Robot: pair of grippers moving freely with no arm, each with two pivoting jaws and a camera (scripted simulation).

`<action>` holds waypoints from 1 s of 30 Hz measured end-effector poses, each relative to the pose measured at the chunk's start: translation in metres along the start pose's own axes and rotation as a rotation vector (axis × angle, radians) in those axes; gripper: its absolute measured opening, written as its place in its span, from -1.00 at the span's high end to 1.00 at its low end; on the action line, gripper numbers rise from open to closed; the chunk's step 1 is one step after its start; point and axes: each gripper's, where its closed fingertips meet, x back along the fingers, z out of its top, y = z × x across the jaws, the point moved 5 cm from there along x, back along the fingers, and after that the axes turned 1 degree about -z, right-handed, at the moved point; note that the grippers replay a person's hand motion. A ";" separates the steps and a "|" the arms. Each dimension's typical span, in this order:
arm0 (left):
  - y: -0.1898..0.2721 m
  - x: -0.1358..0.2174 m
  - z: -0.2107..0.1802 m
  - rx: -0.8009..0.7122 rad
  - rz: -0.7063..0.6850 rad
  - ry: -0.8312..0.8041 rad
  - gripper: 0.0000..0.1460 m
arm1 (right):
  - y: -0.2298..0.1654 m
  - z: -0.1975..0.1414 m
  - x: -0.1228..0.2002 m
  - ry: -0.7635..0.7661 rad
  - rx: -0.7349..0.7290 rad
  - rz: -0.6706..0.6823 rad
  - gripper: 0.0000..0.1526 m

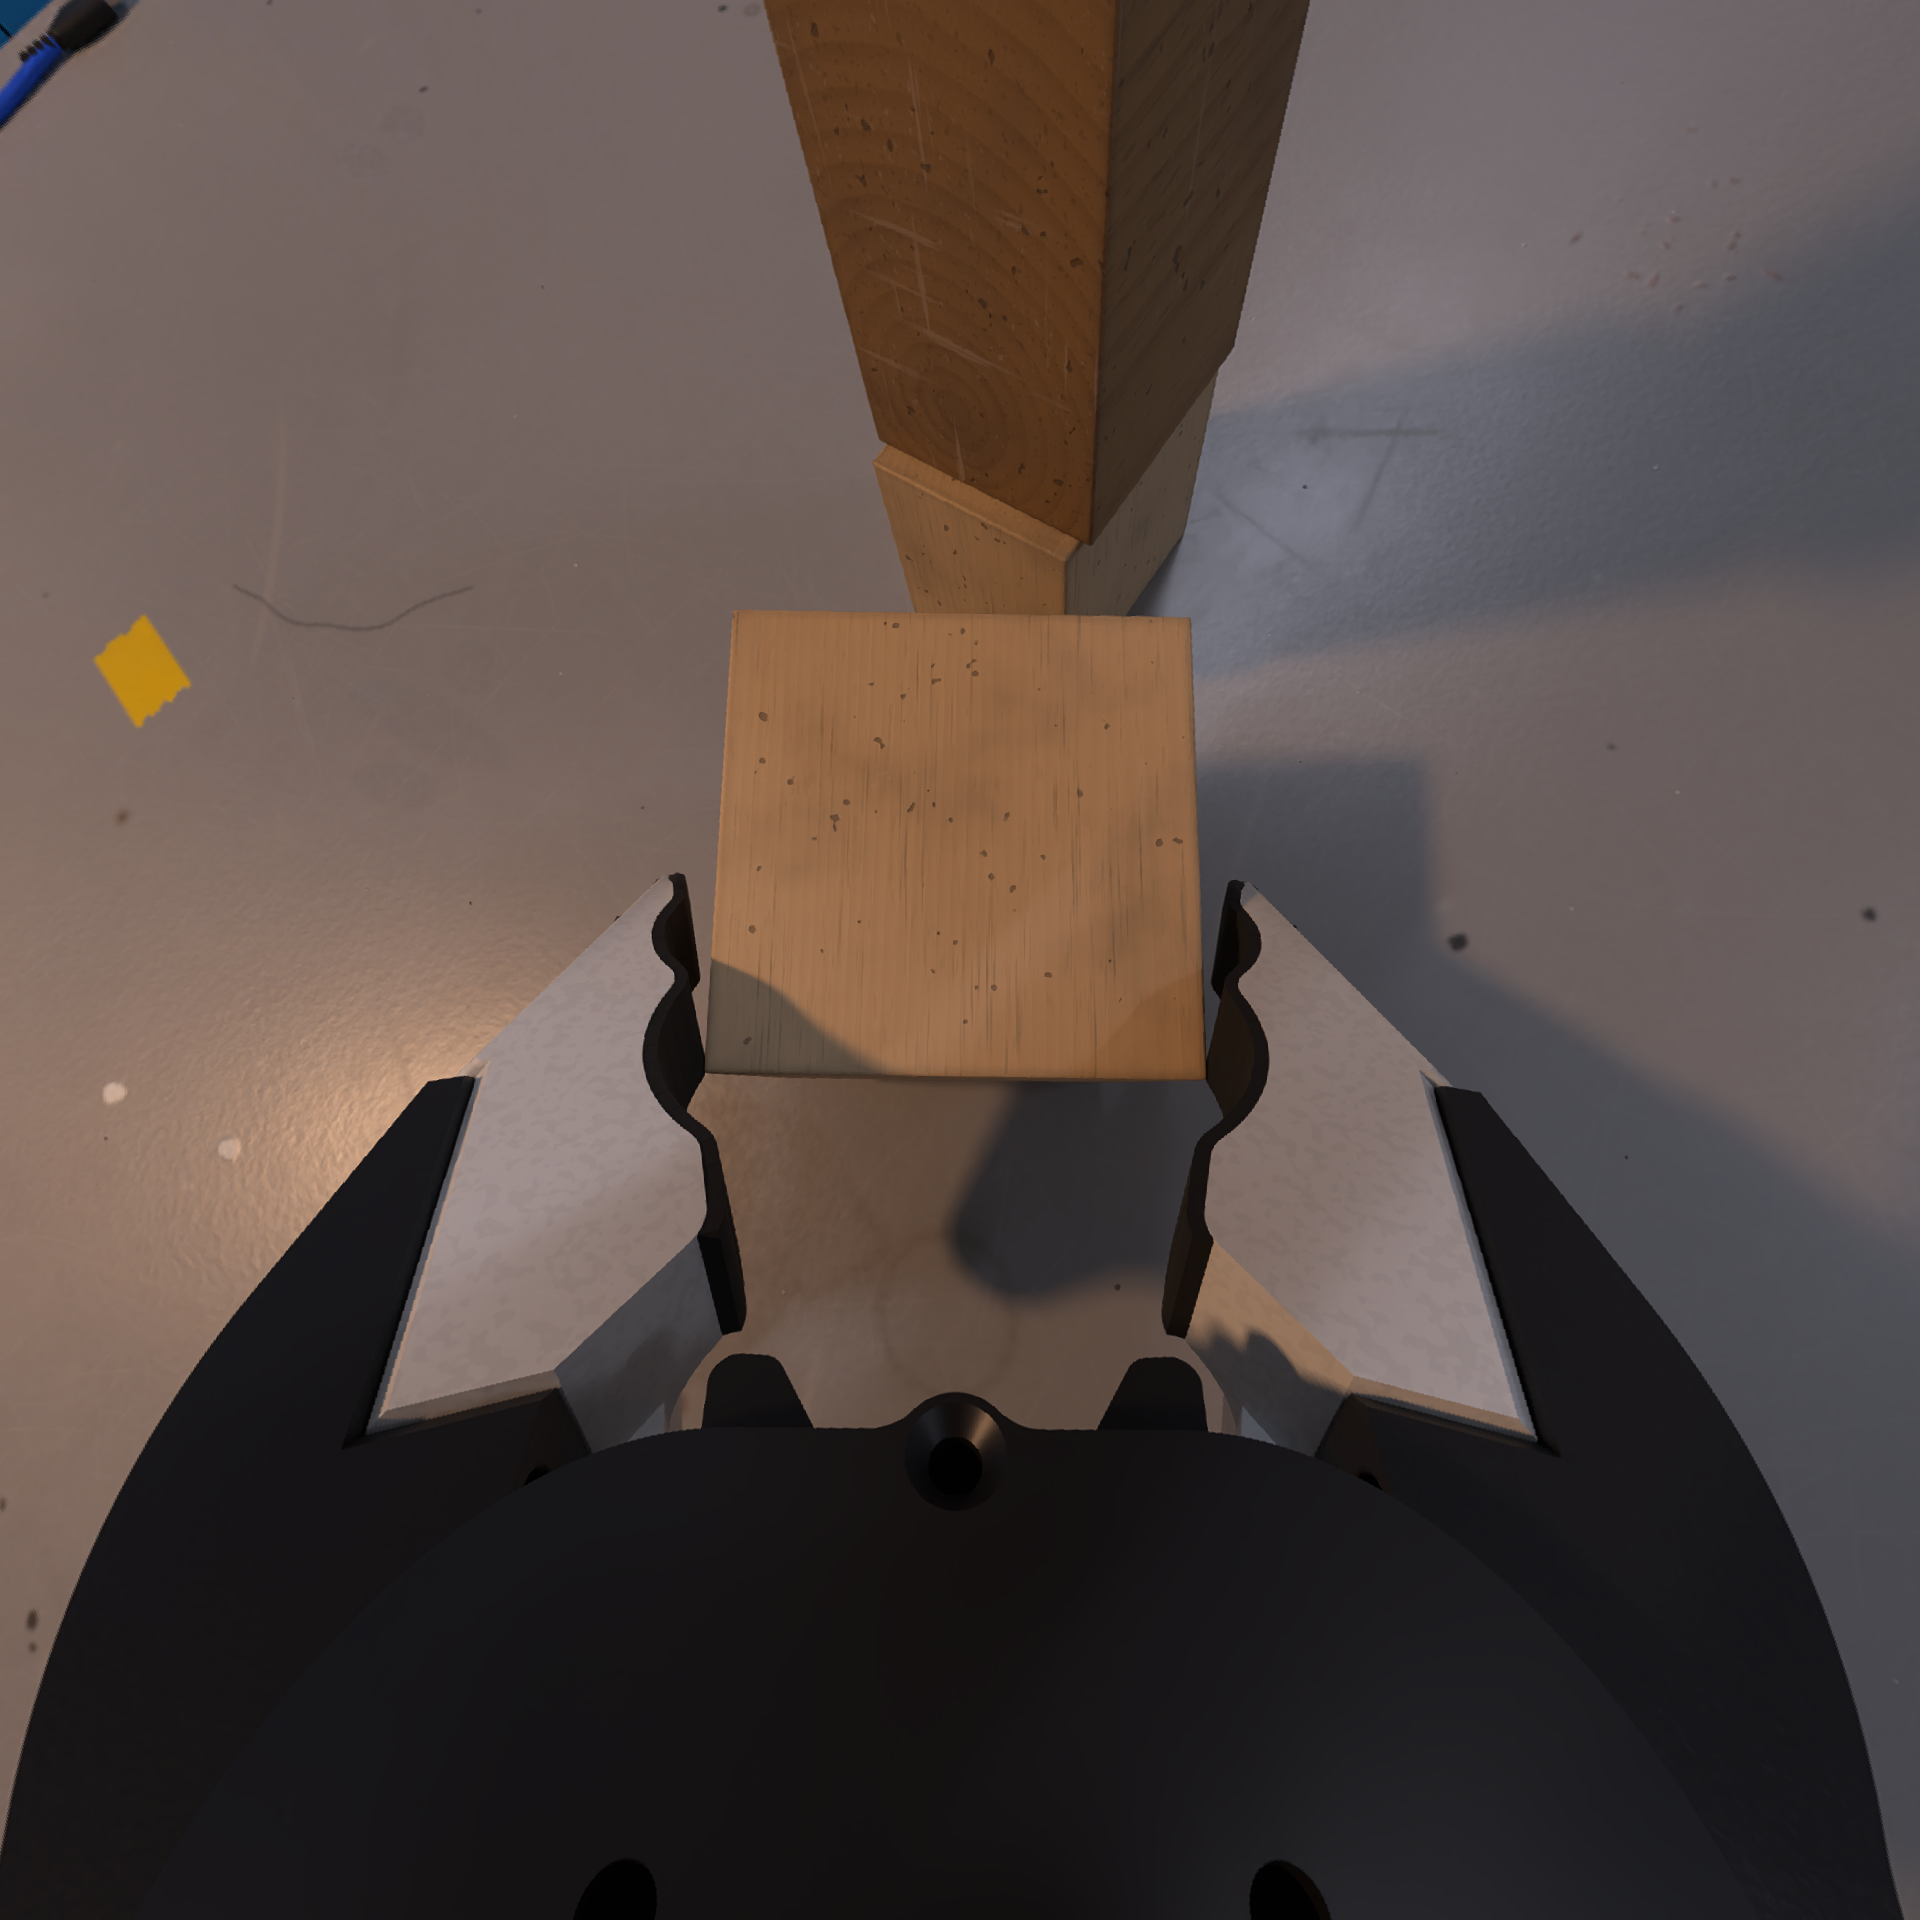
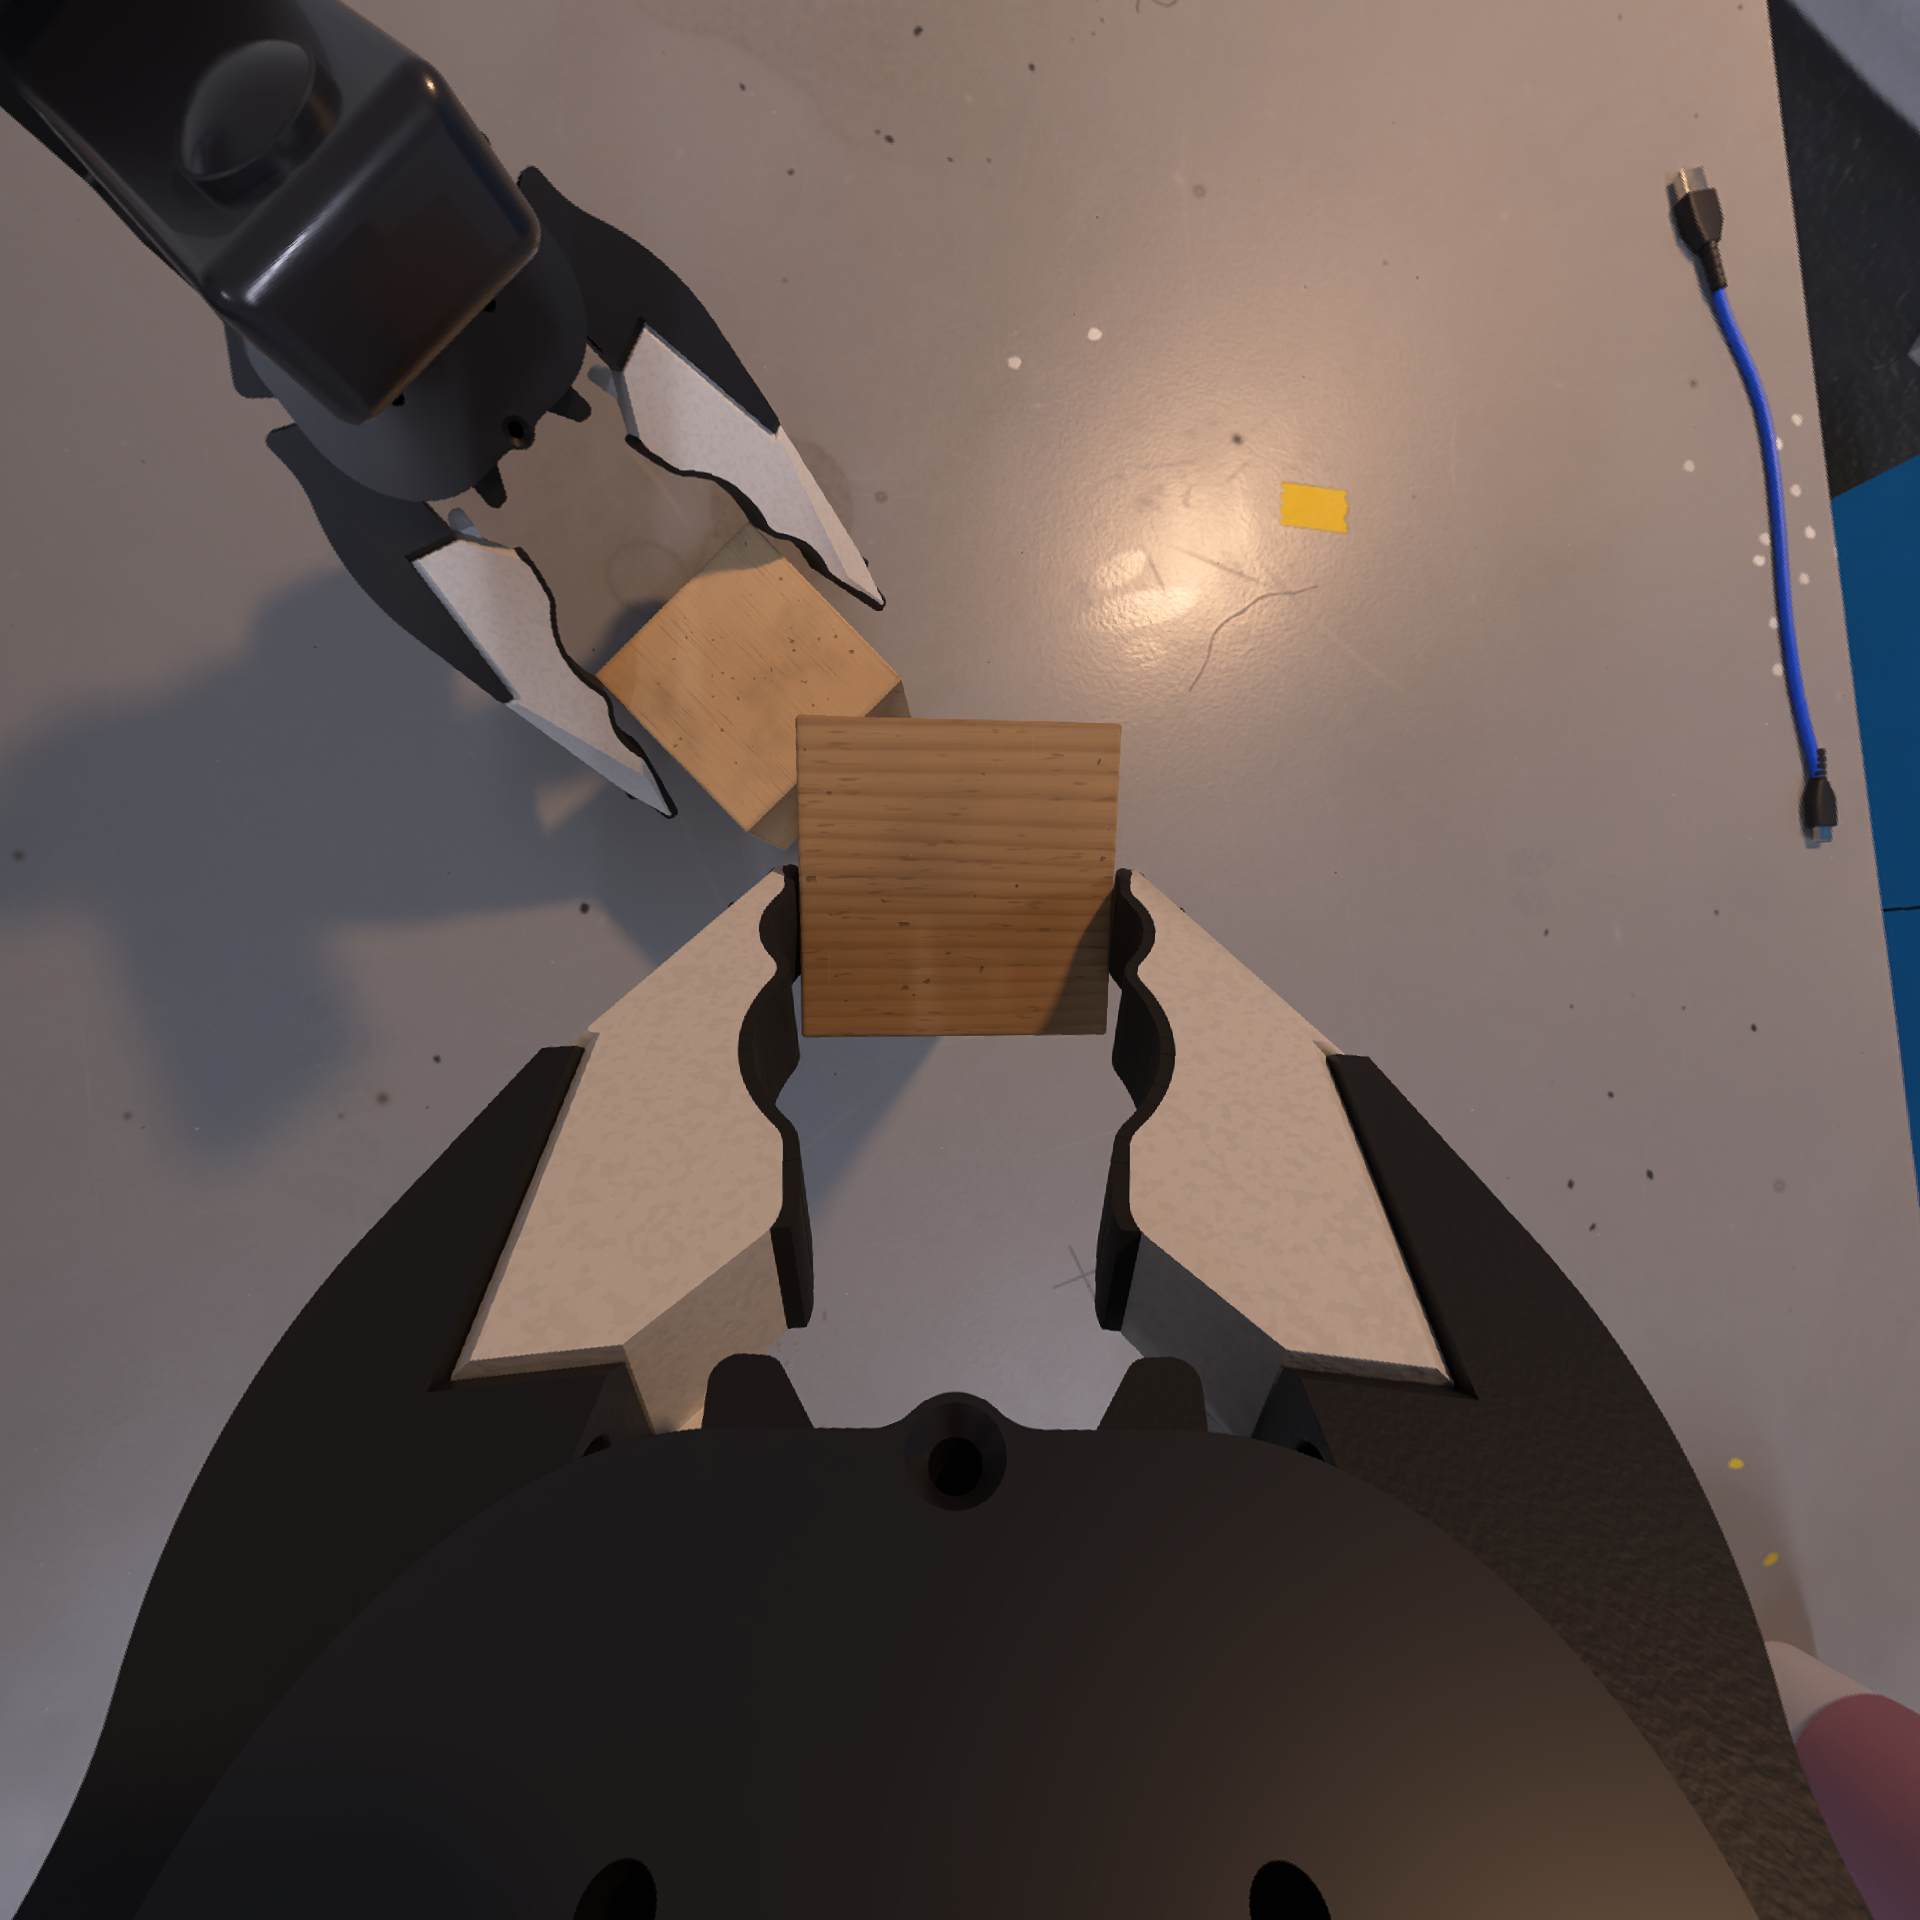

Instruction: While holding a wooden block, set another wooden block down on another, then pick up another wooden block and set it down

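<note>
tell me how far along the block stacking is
Done, apparently: the darker striped wooden block rests on a pale wooden block. In hand: the right gripper grips that darker block; the left gripper clamps a light speckled wooden block. Left: releasing, then picking up and placing another block.

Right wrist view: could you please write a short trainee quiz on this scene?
1. True or false: the right gripper grips the darker square wooden block.
2. What lies on the grey table near its right edge? A) a thin blue cable B) a red cup C) a green ball
3. Fill in: the small tape patch is ____.
Key: 1 true; 2 A; 3 yellow.
</note>
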 end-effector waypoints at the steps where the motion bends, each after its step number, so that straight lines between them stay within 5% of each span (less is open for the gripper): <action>1: 0.000 0.000 0.000 0.000 -0.002 -0.003 -0.37 | 0.001 0.000 -0.001 -0.003 0.000 -0.002 0.22; 30: 0.005 -0.002 -0.002 -0.017 -0.016 -0.020 -0.37 | 0.002 0.001 -0.011 0.014 0.108 -0.015 0.21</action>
